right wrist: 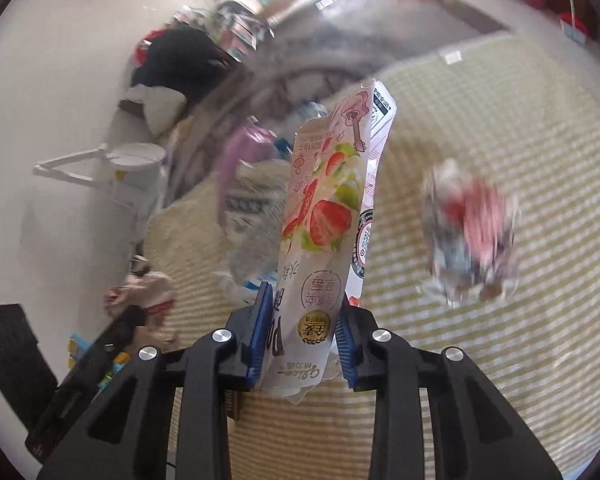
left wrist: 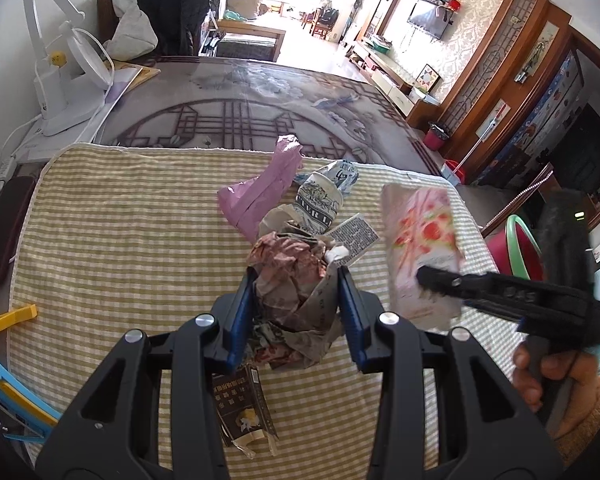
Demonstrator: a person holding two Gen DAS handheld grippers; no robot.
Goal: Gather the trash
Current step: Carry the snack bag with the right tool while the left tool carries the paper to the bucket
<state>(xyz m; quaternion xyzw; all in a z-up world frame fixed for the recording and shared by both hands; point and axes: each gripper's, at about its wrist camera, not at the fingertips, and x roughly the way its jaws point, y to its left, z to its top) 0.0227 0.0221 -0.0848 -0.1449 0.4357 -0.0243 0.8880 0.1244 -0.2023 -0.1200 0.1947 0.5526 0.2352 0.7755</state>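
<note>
The strawberry wrapper (right wrist: pixel 324 216) looks like glossy, smooth plastic film, while the crumpled wad (left wrist: pixel 290 280) seems to be matt, creased paper. A woven checked cloth (left wrist: pixel 120 240) covers the tabletop, and each tool (left wrist: pixel 296 312) has matt black plastic arms with ribbed blue pads (left wrist: pixel 242 312) and shiny metal rivets.

In front of me a green-and-white checked cloth (left wrist: pixel 120 240) covers the near part of the bench (left wrist: pixel 228 92), whose bare surface shows a dark lattice and flower pattern. A white desk fan (left wrist: pixel 72 76) stands at its far left. Off the right edge sit a red basin with a green rim (left wrist: pixel 518 246) and a small red bin (left wrist: pixel 436 136) on the floor
</note>
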